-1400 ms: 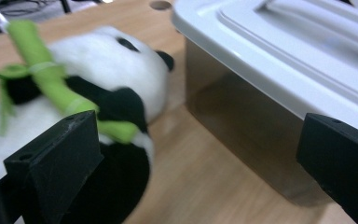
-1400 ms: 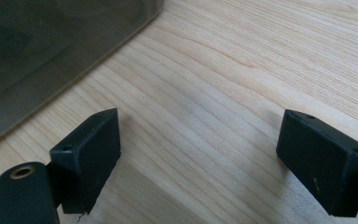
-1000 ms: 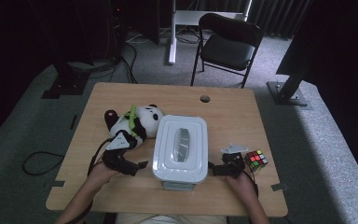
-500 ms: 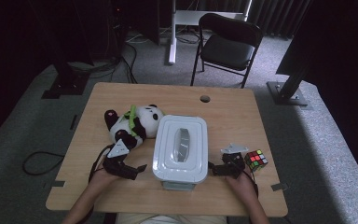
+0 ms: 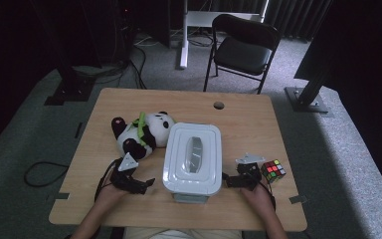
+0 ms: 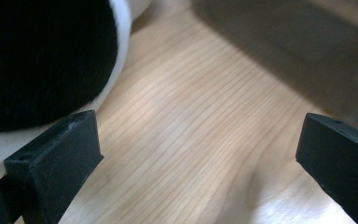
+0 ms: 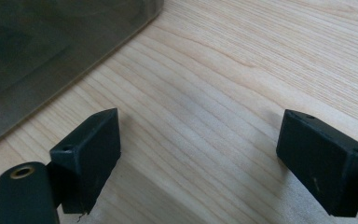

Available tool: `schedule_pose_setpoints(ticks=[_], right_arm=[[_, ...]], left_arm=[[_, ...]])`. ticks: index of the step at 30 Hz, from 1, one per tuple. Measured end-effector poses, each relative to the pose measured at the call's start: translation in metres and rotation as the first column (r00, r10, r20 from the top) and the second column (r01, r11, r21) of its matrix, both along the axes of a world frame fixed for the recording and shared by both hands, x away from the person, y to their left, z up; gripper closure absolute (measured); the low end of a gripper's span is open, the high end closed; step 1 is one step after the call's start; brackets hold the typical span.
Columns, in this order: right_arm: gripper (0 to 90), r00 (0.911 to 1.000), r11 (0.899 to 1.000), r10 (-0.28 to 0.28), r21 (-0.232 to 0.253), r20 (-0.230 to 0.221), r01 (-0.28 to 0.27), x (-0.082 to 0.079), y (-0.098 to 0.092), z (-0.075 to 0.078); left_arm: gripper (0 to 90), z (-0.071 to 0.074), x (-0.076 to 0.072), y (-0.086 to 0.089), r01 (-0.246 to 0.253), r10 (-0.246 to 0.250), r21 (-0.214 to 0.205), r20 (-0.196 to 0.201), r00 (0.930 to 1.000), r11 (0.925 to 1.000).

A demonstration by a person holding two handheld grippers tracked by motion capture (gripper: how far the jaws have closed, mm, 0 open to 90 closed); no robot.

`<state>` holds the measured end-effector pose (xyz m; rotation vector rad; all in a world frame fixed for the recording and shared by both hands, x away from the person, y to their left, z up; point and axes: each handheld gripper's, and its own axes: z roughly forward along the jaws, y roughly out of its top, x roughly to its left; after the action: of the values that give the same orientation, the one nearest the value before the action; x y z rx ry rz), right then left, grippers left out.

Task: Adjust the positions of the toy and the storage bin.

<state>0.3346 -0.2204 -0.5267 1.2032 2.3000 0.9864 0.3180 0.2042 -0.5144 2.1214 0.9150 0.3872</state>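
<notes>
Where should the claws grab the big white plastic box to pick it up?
Probably by the white plastic box's two long sides, under the lid rim: left claw from its left, right claw from its right. Both already flank it, open.

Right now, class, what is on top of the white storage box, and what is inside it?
A white lid with a grey handle covers the storage box on the table. The lid hides the inside, so its contents cannot be told.
</notes>
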Motion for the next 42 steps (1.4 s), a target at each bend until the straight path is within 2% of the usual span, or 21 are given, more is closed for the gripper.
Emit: schedule_pose_setpoints(ticks=[10, 16, 17, 19, 24, 30, 34, 42], right_arm=[[13.2, 1.0, 1.0, 0.0, 0.0, 0.0, 0.0, 0.0, 0.0, 0.0], [14.9, 1.0, 1.0, 0.0, 0.001, 0.004, 0.0, -0.0009, -0.0004, 0.0002], [14.7, 1.0, 1.0, 0.0, 0.001, 0.002, 0.0, -0.0009, -0.0003, 0.0002], [13.2, 1.0, 1.0, 0.002, 0.0, 0.001, -0.002, -0.0007, 0.0002, 0.0001], [12.6, 1.0, 1.0, 0.007, -0.002, -0.002, -0.007, 0.0, 0.0012, 0.0], [12.5, 1.0, 1.0, 0.009, -0.001, -0.002, -0.009, 0.0001, 0.0009, 0.0], [13.4, 0.9998, 1.0, -0.018, 0.001, 0.002, 0.018, 0.0002, 0.0, 0.0], [13.0, 0.9999, 1.0, -0.016, 0.001, 0.0, 0.016, 0.0002, 0.0001, 0.0]], left_arm=[[0.5, -0.0083, 0.0037, 0.0003, -0.052, 0.054, 0.05, -0.037, 0.9979, 0.9974], [0.5, -0.0087, 0.0043, -0.0003, -0.05, 0.053, 0.071, -0.043, 0.9976, 0.9962], [0.5, -0.0097, 0.005, -0.0006, -0.052, 0.058, 0.092, -0.058, 0.9966, 0.9944], [0.5, -0.0099, 0.0049, -0.0013, -0.062, 0.068, 0.1, -0.057, 0.9961, 0.9931], [0.4, -0.01, 0.0045, -0.0017, -0.037, 0.043, 0.106, -0.055, 0.9975, 0.9937], [0.5, -0.0099, 0.0045, -0.0024, -0.043, 0.049, 0.108, -0.055, 0.9972, 0.9932], [0.4, -0.0099, 0.0049, -0.0025, -0.043, 0.049, 0.107, -0.056, 0.9973, 0.9934], [0.4, -0.0099, 0.0051, -0.0026, -0.043, 0.049, 0.107, -0.056, 0.9972, 0.9933]])
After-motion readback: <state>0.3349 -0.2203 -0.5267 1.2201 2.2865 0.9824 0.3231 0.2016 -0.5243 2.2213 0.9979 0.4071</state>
